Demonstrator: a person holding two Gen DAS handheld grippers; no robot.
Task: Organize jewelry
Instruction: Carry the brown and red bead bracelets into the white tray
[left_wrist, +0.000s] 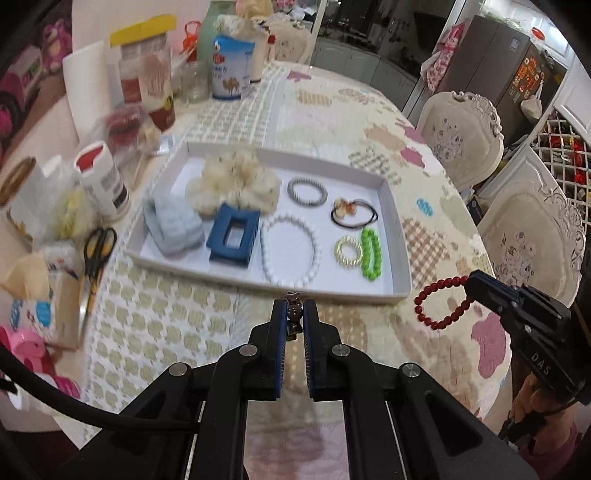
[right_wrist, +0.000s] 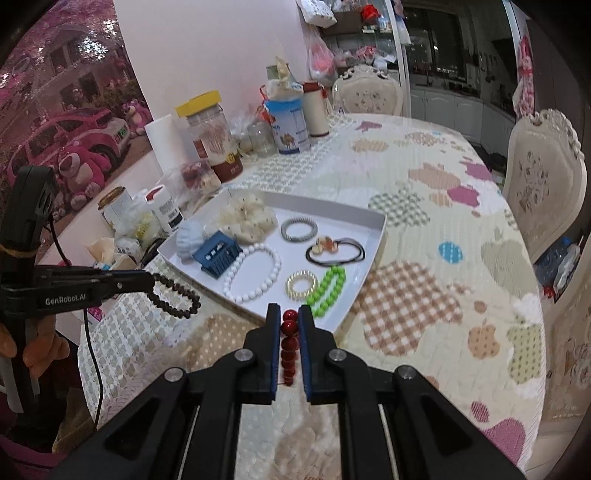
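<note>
A white tray on the table holds a white bead bracelet, a green bead bracelet, a gold ring bracelet, a grey bracelet, black hair ties, a blue clip, a pale blue clip and a cream scrunchie. My left gripper is shut on a dark brown bead bracelet, held above the table in front of the tray. My right gripper is shut on a red bead bracelet near the tray's right front corner.
Jars, tins, a paper roll and scissors crowd the table left of and behind the tray. Ornate cream chairs stand along the right side. The patterned tablecloth lies bare to the right of the tray.
</note>
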